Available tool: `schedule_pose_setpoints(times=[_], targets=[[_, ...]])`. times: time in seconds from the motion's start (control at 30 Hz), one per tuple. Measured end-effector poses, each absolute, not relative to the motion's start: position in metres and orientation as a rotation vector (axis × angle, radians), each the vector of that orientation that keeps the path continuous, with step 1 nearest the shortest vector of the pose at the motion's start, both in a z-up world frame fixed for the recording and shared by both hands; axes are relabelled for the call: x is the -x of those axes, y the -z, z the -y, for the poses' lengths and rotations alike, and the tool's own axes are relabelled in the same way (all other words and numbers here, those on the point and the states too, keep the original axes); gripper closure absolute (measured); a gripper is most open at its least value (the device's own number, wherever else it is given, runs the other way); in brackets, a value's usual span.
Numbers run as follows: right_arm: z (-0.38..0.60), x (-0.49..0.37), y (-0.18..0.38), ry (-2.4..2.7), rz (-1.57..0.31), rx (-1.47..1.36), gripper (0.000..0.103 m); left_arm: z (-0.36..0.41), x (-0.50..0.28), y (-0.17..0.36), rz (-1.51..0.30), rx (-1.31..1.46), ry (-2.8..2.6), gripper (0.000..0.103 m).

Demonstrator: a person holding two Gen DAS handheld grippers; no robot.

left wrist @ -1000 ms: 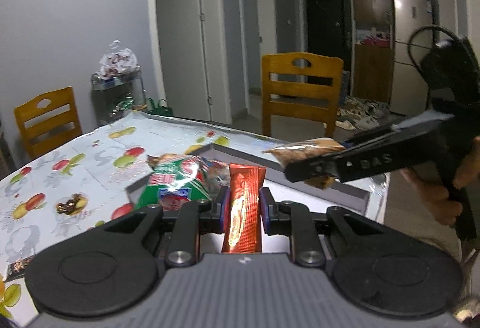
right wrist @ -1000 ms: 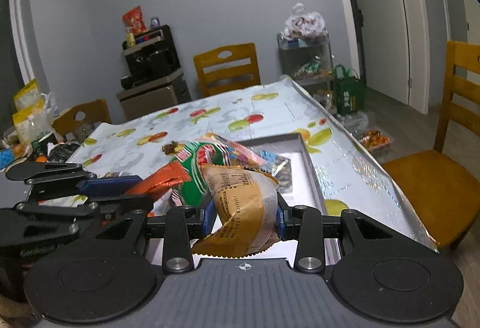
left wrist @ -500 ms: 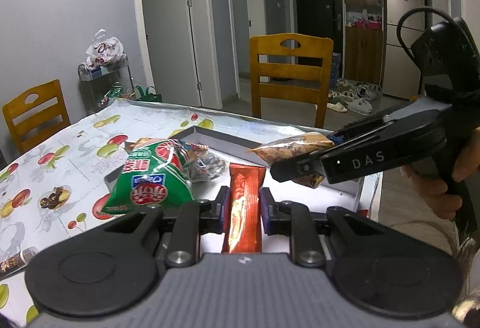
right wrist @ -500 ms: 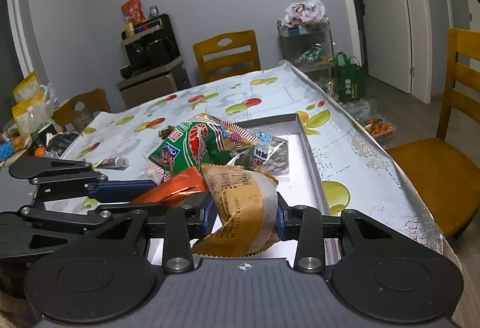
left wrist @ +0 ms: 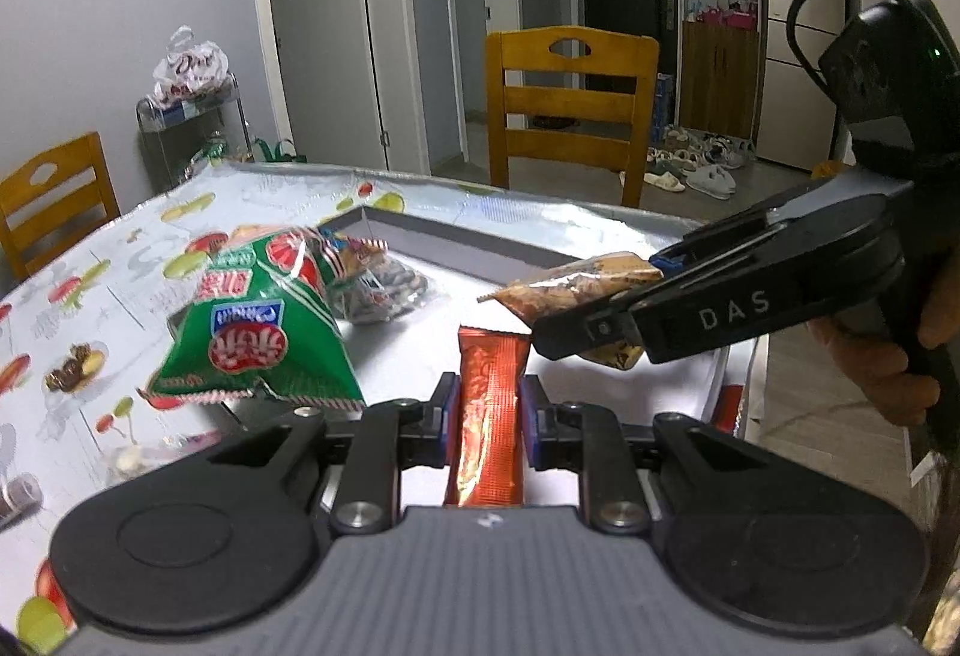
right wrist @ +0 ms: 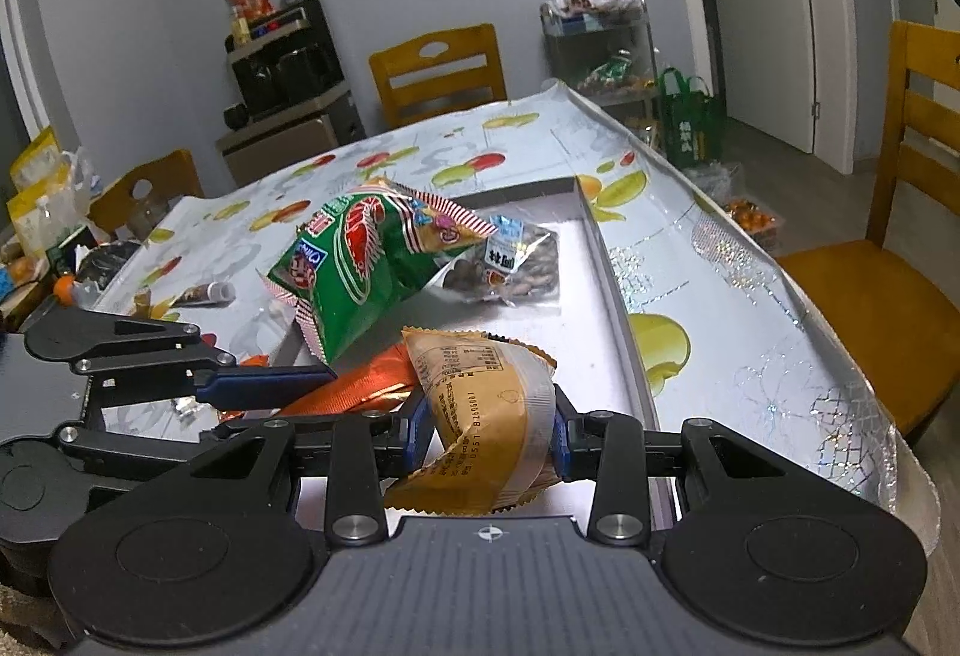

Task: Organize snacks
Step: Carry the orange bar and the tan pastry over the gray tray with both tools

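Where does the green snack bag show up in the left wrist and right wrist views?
Left wrist: green snack bag sits left of centre, at the tray's left edge.
Right wrist: green snack bag sits centre-left, above the left gripper.
Shared landmark: the clear packet of dark snacks lying in the tray right beside it.

Slim orange-red packet [left wrist: 489, 404] upright, tan snack pack [right wrist: 486, 416] crumpled, green bag [right wrist: 360, 260] in grey tray [right wrist: 618, 308]

Both grippers: black linkage arms, blue finger pads [left wrist: 451, 419], silver screws; right gripper [left wrist: 591, 308] marked "DAS", black cable attached.
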State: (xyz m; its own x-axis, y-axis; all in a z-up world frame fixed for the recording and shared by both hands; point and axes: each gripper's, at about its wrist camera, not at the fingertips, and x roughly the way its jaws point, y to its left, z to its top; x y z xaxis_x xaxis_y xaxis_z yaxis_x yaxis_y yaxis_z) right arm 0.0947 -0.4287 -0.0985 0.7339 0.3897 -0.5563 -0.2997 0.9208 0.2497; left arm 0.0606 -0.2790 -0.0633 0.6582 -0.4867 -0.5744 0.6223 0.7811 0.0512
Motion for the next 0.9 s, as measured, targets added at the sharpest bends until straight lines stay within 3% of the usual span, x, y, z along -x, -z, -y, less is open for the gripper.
schedule_pose_setpoints(times=[0.9], targets=[[0.434, -0.089, 0.104, -0.366, -0.647, -0.103, 0.064, 0.287, -0.062, 0.088, -0.632, -0.259, 0.735, 0.086]])
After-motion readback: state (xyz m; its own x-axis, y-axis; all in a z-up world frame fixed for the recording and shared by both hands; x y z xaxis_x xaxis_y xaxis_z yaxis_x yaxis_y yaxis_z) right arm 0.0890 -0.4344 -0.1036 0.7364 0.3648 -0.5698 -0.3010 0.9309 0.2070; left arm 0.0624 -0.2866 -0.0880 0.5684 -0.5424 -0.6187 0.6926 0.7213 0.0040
